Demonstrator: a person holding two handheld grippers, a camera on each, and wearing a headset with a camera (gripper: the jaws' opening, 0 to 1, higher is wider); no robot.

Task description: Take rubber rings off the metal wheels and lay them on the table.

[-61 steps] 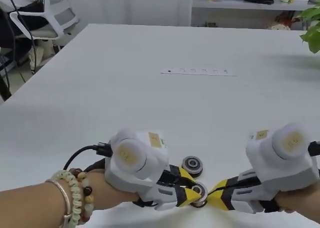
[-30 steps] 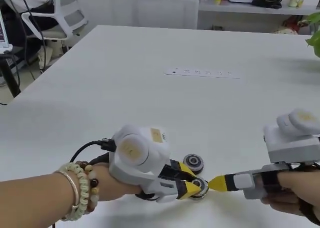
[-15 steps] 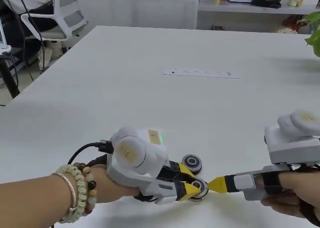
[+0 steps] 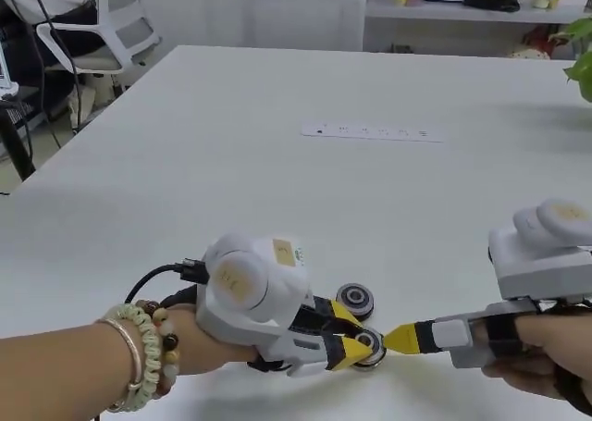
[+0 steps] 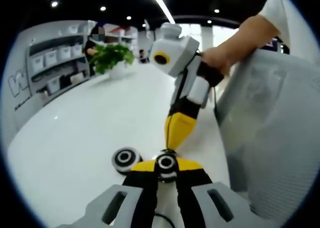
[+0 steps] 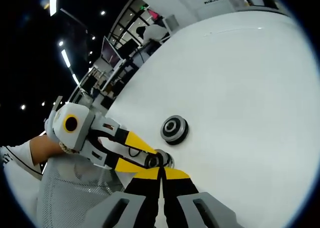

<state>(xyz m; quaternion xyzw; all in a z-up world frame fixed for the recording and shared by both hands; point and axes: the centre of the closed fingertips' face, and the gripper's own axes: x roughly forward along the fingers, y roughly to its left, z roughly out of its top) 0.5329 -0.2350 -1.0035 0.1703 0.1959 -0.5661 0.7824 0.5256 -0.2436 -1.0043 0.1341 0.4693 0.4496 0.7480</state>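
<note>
Barely anything has changed over the last second. Head view: left gripper [image 4: 359, 346] still pinches a wheel [image 4: 372, 344]. Right gripper [image 4: 392, 340], jaws pressed together, touches that wheel's right side. A spare wheel [image 4: 355, 302] lies just behind it. Left gripper view: ring [image 5: 166, 155] still on. Right gripper view: tips meet the wheel, so peeling has likely not begun.

Layout at the near edge of the table [image 4: 277, 180]
One metal wheel [image 4: 371, 341] sits between the jaws of the left gripper [image 4: 356, 347], and the right gripper [image 4: 392, 339] touches it from the right. A second metal wheel [image 4: 355, 302] lies on the table just behind it. A power strip [image 4: 370, 132] lies well behind both.
</note>
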